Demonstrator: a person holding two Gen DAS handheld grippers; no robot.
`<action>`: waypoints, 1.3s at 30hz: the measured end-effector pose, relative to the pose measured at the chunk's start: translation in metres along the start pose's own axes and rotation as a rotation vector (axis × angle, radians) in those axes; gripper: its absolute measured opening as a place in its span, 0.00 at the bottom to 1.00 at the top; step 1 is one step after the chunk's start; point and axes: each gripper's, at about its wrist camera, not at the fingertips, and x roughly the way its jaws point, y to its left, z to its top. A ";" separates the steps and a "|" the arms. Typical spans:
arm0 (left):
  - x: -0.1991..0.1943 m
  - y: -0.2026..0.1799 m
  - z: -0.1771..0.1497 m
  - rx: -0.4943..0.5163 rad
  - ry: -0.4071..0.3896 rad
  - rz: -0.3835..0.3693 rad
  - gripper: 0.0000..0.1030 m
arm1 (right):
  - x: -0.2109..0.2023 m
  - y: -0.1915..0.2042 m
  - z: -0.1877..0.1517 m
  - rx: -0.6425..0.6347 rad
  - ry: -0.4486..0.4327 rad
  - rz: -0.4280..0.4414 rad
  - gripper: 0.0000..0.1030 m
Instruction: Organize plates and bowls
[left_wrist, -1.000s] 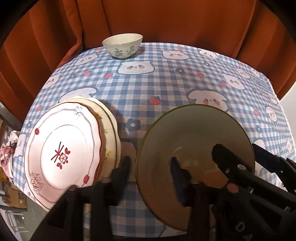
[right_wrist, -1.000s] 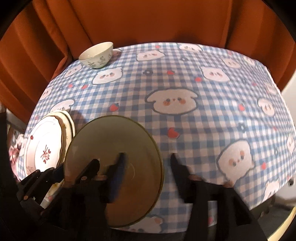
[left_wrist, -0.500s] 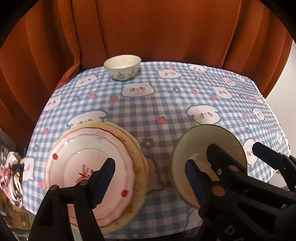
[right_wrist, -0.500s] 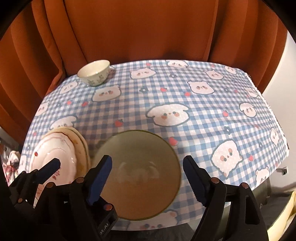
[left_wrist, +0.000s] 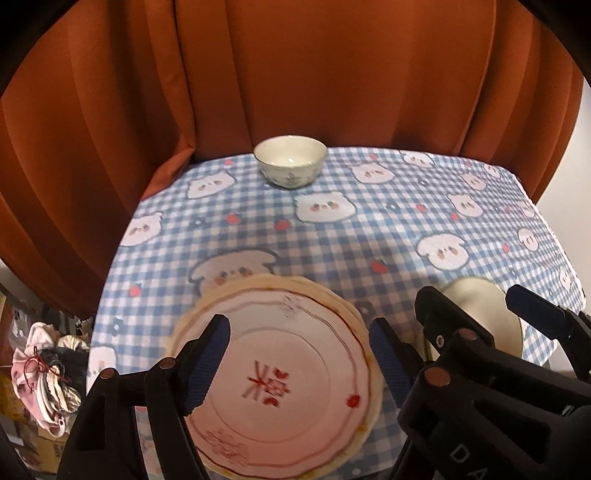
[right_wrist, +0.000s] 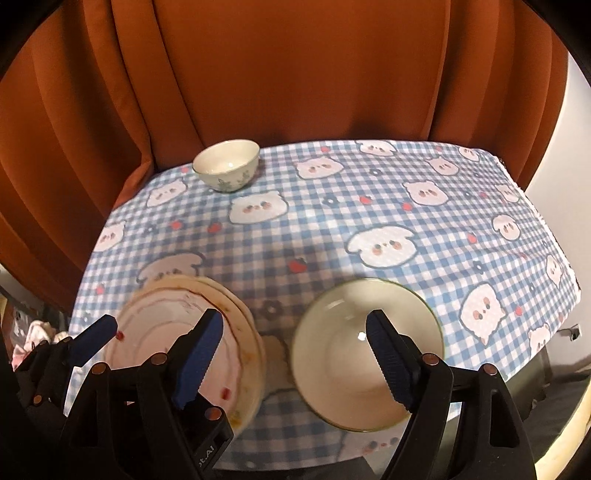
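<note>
A pink plate with a red pattern (left_wrist: 280, 387) lies stacked on cream plates at the table's near left; it also shows in the right wrist view (right_wrist: 173, 332). A large cream bowl with a green rim (right_wrist: 369, 350) sits at the near right, and its edge shows in the left wrist view (left_wrist: 480, 314). A small floral bowl (left_wrist: 290, 162) stands at the far edge, also in the right wrist view (right_wrist: 226, 164). My left gripper (left_wrist: 299, 350) is open above the plate stack. My right gripper (right_wrist: 291, 350) is open, above the gap between the stack and the large bowl.
The table wears a blue checked cloth with bear prints (left_wrist: 369, 240). An orange curtain (left_wrist: 295, 74) hangs close behind it. A bundle of cloth and boxes (left_wrist: 44, 369) lies on the floor at the left.
Both grippers have pulled back and up from the table. The large bowl now rests on the cloth, free of the right gripper's fingers. The left gripper now sits over the plate stack.
</note>
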 end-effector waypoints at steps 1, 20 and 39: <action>0.000 0.003 0.004 -0.005 -0.003 0.004 0.77 | -0.001 0.004 0.004 0.004 -0.003 0.003 0.80; 0.044 0.013 0.108 -0.133 -0.029 0.139 0.77 | 0.050 0.020 0.122 -0.110 -0.027 0.105 0.81; 0.149 0.034 0.197 -0.259 -0.002 0.223 0.70 | 0.167 0.036 0.231 -0.180 -0.010 0.159 0.81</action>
